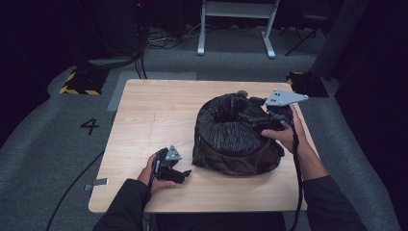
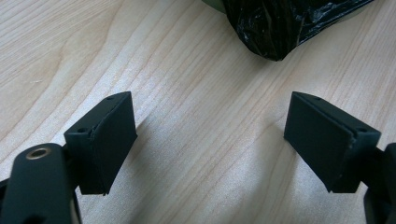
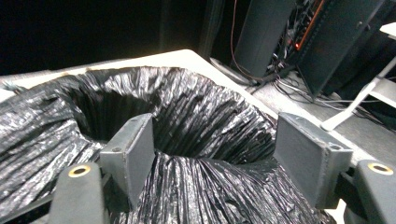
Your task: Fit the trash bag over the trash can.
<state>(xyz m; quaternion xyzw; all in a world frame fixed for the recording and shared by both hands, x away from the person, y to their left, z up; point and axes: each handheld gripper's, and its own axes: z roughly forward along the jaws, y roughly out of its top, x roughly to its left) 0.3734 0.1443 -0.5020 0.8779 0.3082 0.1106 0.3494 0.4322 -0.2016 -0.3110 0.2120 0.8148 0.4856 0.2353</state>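
Resting low on the near left part of the wooden table (image 1: 159,110), the left gripper (image 1: 179,174) lies in the person's left hand (image 1: 155,174), whose dark-sleeved forearm comes in from the bottom edge of the high view. Its jaws point toward the bin and stand wide apart with nothing between them; in the left gripper view the pale wood grain runs bare between the two black pads (image 2: 109,140), and a corner of shiny black plastic hangs in at the top. The left gripper is near the bin's base but apart from it.

The right hand (image 1: 284,137) reaches up along the far right side of a squat round bin (image 1: 235,161) that stands right of the table's middle, with a black bin liner (image 1: 231,122) rolled thickly over its rim. The right gripper (image 1: 262,115), its grey three-cornered plate on top, sits over the liner's right rim. In the right gripper view its jaws are spread open just above the crinkled plastic (image 3: 196,140), looking into the dark hollow of the bag; whether the pads touch the liner is hard to tell, but they are not closed on it.

Grey carpet (image 1: 48,139) surrounds the table, marked with a black "4" (image 1: 90,126) at left. Yellow-and-black striped blocks (image 1: 79,82) sit beyond the far corners, with cables and a white frame's legs (image 1: 235,29) farther back in a dark room.
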